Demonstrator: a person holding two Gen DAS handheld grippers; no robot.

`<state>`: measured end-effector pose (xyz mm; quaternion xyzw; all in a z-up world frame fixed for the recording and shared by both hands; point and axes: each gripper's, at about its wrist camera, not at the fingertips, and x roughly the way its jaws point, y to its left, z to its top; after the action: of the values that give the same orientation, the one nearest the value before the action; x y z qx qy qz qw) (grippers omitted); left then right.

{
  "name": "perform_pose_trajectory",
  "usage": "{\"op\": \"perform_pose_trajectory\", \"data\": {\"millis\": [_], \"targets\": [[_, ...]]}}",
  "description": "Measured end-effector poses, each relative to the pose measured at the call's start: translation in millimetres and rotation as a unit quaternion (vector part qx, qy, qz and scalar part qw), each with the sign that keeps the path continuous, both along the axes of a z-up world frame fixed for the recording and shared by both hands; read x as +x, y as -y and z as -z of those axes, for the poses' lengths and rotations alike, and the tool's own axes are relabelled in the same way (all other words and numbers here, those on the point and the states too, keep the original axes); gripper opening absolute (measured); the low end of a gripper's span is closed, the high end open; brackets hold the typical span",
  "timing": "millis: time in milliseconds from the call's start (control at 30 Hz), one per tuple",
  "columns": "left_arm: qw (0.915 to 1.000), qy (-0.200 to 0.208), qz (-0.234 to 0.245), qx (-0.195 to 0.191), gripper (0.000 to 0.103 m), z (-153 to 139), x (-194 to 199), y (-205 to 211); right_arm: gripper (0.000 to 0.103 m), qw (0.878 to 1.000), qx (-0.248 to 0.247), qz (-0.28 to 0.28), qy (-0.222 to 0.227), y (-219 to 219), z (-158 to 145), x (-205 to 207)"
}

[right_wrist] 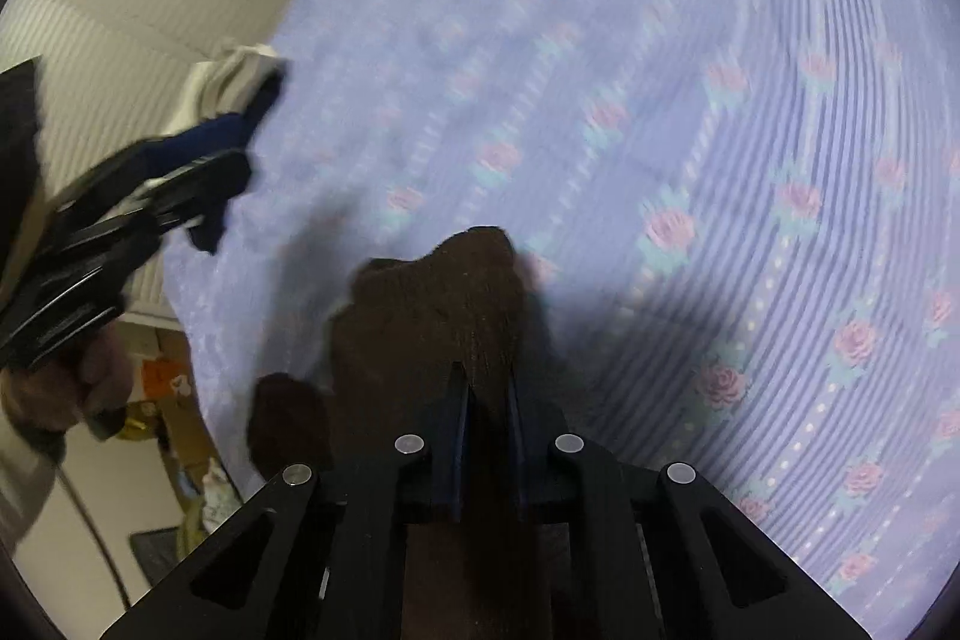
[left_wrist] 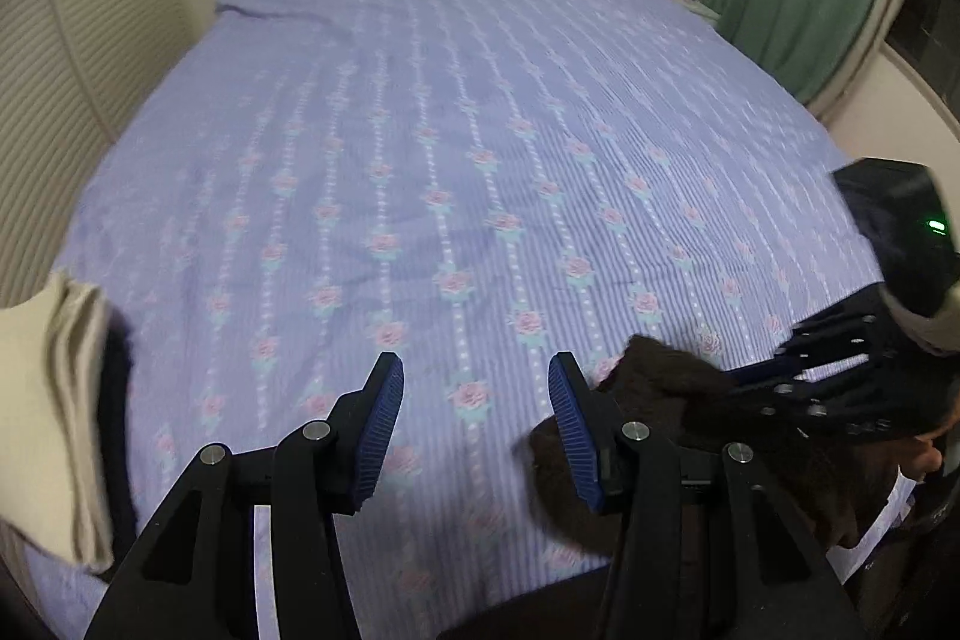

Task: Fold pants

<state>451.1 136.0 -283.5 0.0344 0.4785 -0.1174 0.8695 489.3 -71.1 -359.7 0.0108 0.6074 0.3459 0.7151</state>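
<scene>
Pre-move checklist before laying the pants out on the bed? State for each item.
1. Right gripper clamped on the brown pants: ok, fingers closed with fabric between them.
2. Left gripper free to take a second grasp: ok, jaws wide apart, nothing between them.
3. Open bedspread ahead for spreading: ok, the middle shows only the floral sheet.
4. Folded stack at the bed's left edge out of the way: ok, apart from the pants.
5. Which part of the pants is held, waistband or leg: cannot tell, fabric bunched and blurred.
6. Pants lying flat: not ok, still crumpled.
</scene>
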Motion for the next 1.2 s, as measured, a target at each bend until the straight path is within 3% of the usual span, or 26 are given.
{"op": "perform_pose_trajectory", "data": {"millis": [200,367,500,733,967,1067,1200], "targets": [[0.9993,0.020,-0.031,0.004,0.050,-49.0,-48.5,-30.6,0.013,0.997,0.031,-0.040,0.066,-33.6,-50.9,-62.1],[0.9979,0.033,-0.049,0.025,0.055,-77.8,-102.7,-47.5,0.013,0.992,0.040,-0.081,0.092,-80.2,-67.2,-124.1],[0.9960,0.037,-0.076,0.028,0.056,-81.0,-145.3,-59.3,0.013,0.990,0.026,-0.100,0.094,-112.3,-50.9,-164.9],[0.9917,0.024,-0.123,0.030,0.057,-53.9,-201.7,-68.8,0.013,0.986,-0.039,-0.120,0.105,-149.0,9.1,-212.9],[0.9895,0.025,-0.141,0.019,0.057,-34.4,-237.5,-64.3,0.014,0.980,-0.081,-0.148,0.101,-166.0,56.2,-234.4],[0.9903,0.026,-0.136,0.017,0.057,-32.1,-244.0,-57.4,0.020,0.980,-0.078,-0.148,0.109,-165.7,56.4,-236.4],[0.9916,0.033,-0.125,0.007,0.057,-34.1,-249.8,-42.8,0.041,0.979,-0.063,-0.142,0.135,-152.2,34.3,-244.8]]}}
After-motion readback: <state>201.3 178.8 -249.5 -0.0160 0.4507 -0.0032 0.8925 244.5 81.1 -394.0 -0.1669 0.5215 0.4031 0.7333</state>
